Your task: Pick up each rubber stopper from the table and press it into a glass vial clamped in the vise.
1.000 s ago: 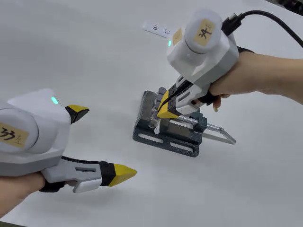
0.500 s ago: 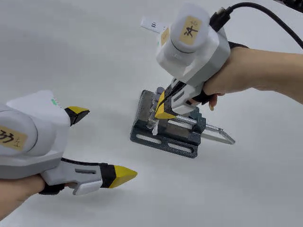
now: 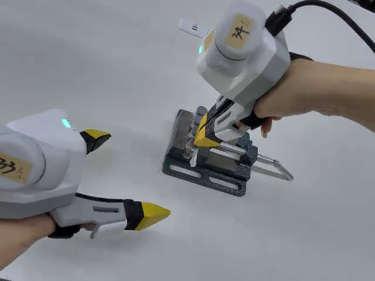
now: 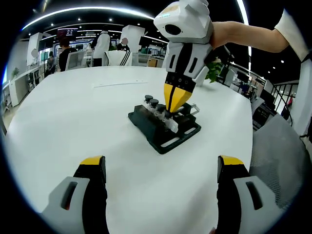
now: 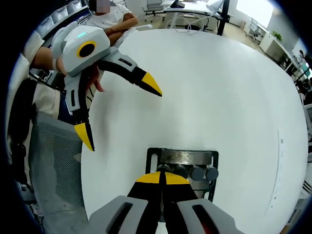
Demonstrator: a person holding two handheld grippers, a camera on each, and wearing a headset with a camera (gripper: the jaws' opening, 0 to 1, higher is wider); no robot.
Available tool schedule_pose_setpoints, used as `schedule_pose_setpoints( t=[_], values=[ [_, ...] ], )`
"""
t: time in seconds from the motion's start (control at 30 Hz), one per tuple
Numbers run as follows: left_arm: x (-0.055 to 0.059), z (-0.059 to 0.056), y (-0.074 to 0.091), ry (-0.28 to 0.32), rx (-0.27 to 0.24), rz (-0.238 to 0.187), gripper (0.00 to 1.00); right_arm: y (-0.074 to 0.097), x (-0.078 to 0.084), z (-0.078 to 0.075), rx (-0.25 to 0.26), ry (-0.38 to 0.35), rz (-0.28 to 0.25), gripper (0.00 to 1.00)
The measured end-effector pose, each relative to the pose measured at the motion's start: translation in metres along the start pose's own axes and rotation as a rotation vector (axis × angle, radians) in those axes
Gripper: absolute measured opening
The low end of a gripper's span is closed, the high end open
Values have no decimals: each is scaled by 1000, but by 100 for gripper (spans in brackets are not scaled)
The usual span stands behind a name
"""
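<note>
my left gripper (image 3: 126, 175) hovers over the white surface (image 3: 105, 64), jaws wide apart and empty. right of it the vise (image 3: 205, 174) stands on the surface, with a row of stoppered vials (image 4: 155, 105) clamped in it. my right gripper (image 3: 202, 138) points down onto that row, jaws together; i cannot tell whether a stopper sits between them.

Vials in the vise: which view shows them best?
Left gripper view: the vials stand side-on in the vise, stoppers visible. Right gripper view sees their tops, partly behind its jaws. Head view: the right gripper hides most.
</note>
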State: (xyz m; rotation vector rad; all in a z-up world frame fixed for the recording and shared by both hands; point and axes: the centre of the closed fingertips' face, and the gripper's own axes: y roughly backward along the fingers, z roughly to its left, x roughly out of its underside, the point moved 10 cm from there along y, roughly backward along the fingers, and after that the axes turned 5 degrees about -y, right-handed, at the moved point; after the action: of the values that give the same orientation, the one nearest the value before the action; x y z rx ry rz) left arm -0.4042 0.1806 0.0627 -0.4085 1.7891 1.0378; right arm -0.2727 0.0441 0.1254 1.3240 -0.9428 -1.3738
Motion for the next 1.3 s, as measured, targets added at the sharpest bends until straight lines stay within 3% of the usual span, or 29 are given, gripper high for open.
schedule_pose_setpoints(
  t=[0.13, 0.4, 0.57, 0.63, 0.67, 0.83, 0.9, 0.93, 1.07, 1.2, 1.3],
  values=[
    [0, -1, -2, -1, 1, -2, 94, -2, -4, 0, 5, 30, 25, 0],
    [1, -2, -3, 4, -1, -7, 94, -2, -5, -1, 11, -26, 46, 0],
    [-1, -4, -5, 6, -3, -9, 94, -4, -12, 1, 25, 58, 116, 0],
    [-3, -5, -3, 6, -6, -12, 94, -4, -11, 0, 20, 54, 112, 0],
    [-4, -5, -3, 6, -8, -13, 94, -4, -10, -2, 12, 15, 108, 0],
    [-5, -5, 0, 0, -11, -9, 94, -4, -11, -1, 4, 22, 117, 0],
    [-6, -5, -1, -7, -10, -11, 94, -3, -8, -3, -8, -38, 91, 0],
    [-8, -6, 0, -12, -8, -12, 94, -3, -7, -5, -12, -7, 88, 0],
    [-13, -7, 1, -29, -3, -15, 94, -3, -6, -4, -10, -22, 73, 0],
    [-22, -9, 2, -47, -6, -19, 94, -1, -3, -1, -4, 13, 57, 0],
    [-27, -8, 4, -58, -6, -26, 93, 1, 0, -1, -13, -21, 29, 0]
  ],
)
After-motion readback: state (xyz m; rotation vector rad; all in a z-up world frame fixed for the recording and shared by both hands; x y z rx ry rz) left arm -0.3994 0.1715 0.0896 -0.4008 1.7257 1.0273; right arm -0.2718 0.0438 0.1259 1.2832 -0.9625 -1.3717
